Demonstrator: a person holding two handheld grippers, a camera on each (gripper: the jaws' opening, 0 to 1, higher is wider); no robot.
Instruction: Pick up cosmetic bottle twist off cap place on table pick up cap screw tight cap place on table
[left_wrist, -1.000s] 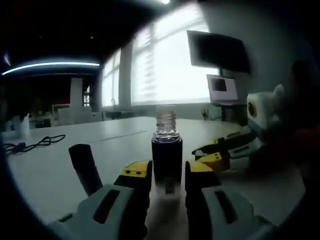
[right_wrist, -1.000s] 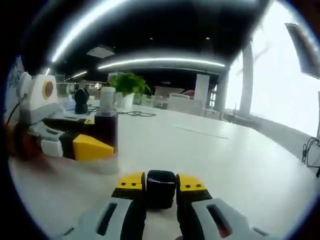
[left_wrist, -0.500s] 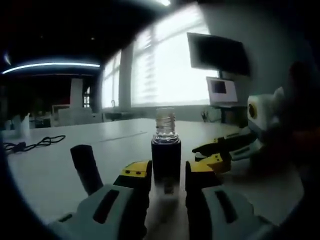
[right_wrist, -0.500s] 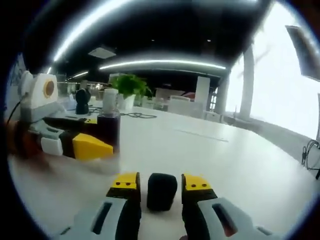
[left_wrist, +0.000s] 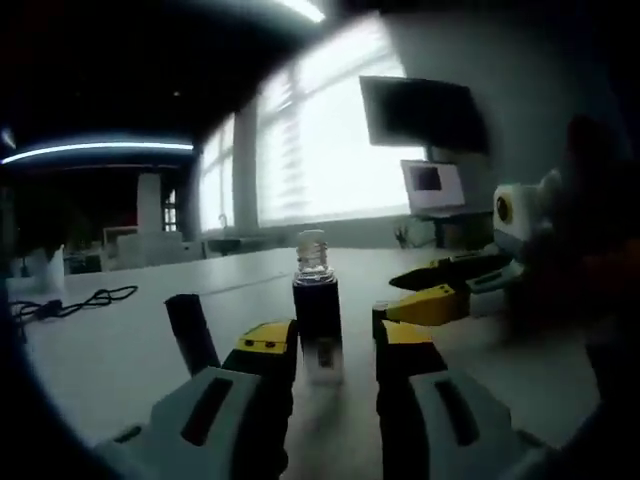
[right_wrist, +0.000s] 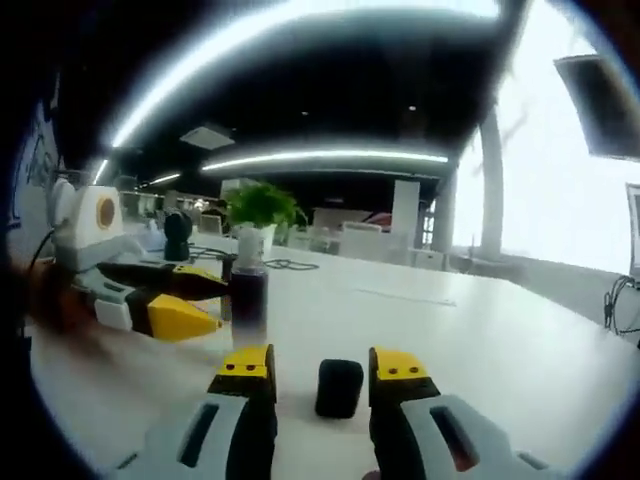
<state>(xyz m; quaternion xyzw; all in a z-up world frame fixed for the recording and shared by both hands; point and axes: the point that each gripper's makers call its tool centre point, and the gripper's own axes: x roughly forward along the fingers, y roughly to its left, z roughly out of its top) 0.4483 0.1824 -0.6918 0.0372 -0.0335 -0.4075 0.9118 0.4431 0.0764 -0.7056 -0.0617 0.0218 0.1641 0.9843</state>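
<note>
One dark cosmetic bottle with a bare clear threaded neck (left_wrist: 315, 315) stood upright on the white table (left_wrist: 110, 350), uncapped; one black round cap (right_wrist: 339, 387) lay near it. Both the left gripper (left_wrist: 331, 345) and right gripper (right_wrist: 321, 366) were spread, holding nothing. Picking up, re-screwing the cap remained

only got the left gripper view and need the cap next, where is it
observer: the cap stands on the table between the right claw tips, seen in the right gripper view
operator: is that claw shut on it
observer: no, it is open, with a gap on each side of the cap
operator: anything behind the bottle from that side
observer: a potted plant stands beyond the bottle
</note>
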